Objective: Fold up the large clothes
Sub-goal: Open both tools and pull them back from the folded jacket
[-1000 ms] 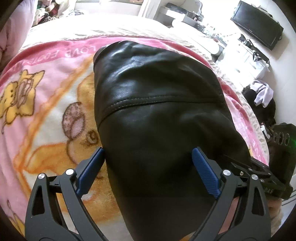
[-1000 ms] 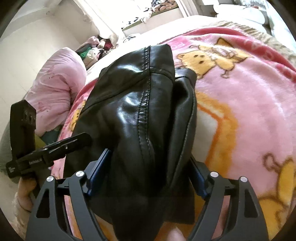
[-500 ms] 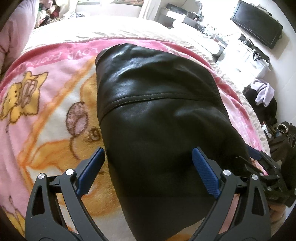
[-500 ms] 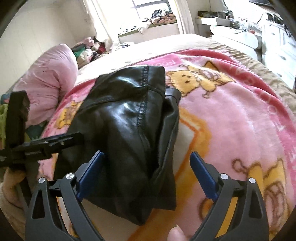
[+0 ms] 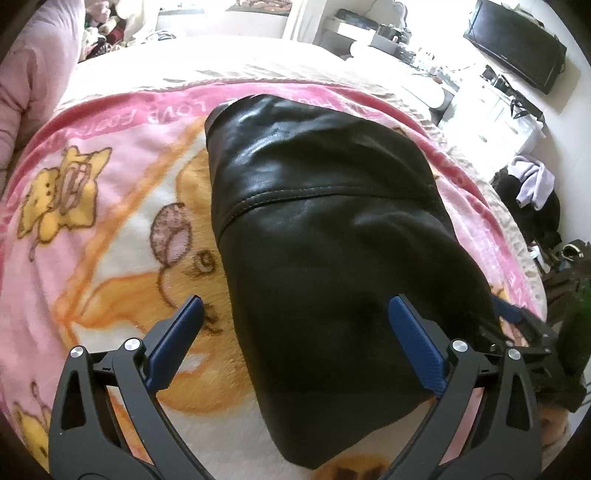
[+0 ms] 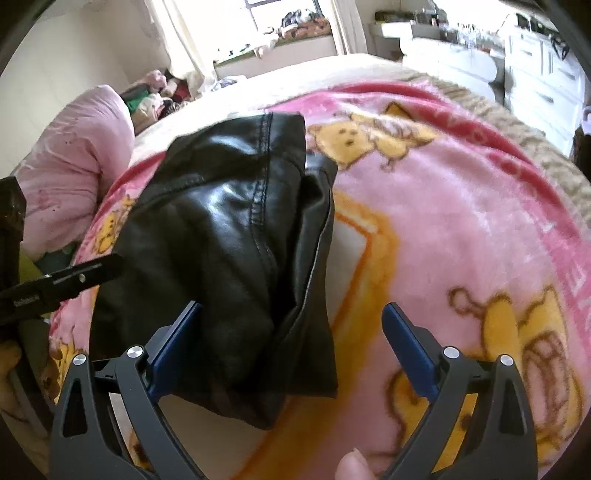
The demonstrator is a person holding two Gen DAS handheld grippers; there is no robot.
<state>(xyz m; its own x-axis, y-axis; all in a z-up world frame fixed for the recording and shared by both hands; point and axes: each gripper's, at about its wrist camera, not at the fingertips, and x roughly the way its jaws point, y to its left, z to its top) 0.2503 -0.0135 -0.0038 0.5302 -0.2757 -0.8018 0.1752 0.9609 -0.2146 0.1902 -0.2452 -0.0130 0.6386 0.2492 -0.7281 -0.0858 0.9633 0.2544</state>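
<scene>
The bed [image 5: 110, 85] is carrying a pink cartoon-bear blanket [image 5: 92, 221], and a black leather jacket [image 5: 325, 236] is lying folded into a compact bundle on top of it, toward the near edge. In the right wrist view the same jacket [image 6: 221, 236] is showing a stitched seam running along its top layer, with a lower layer sticking out at its right side.

The fold itself is looking finished, and this is reading as the release step. The left gripper [image 5: 295, 343] is standing wide with its jaws opening; the jacket's near end is lying between the blue pads, but neither pad is pressing on it. The right gripper [image 6: 291, 343] is also wide and opening, its left pad just beside the bundle's edge and its right pad over bare blanket.

The next move probably calls for lifting both grippers clear without snagging the leather, then either tidying the protruding layer or reaching for another garment.

Around the bed, a pink quilted cover [image 6: 74, 162] is heaped at the left, white drawers [image 5: 509, 118] are lining the far wall under a dark screen [image 5: 517, 40], a window [image 6: 280, 14] is letting in bright light, and clothes [image 5: 532, 181] are piled by the bedside.
</scene>
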